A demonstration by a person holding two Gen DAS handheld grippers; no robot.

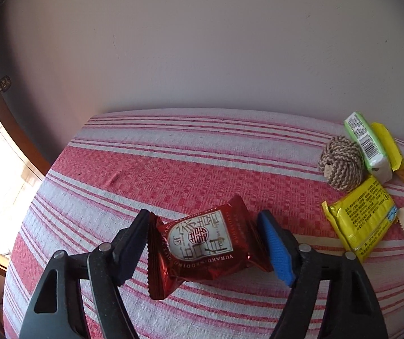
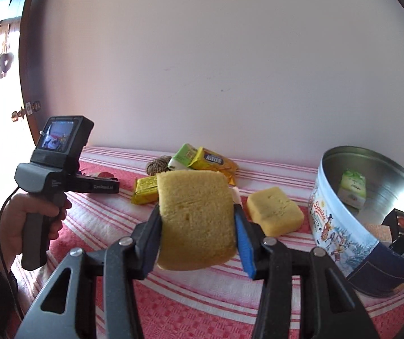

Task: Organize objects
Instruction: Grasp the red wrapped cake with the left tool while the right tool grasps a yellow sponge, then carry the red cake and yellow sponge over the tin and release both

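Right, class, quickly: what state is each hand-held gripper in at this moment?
Left hand-held gripper: closed on the red snack packet.
Right hand-held gripper: closed on a yellow sponge, lifted off the cloth.

Both wrist views close, angled down over striped tablecloth; shared: snack packets by wall.

Red-white striped cloth under it all, plain white wall behind, wooden door w/ knob at left.
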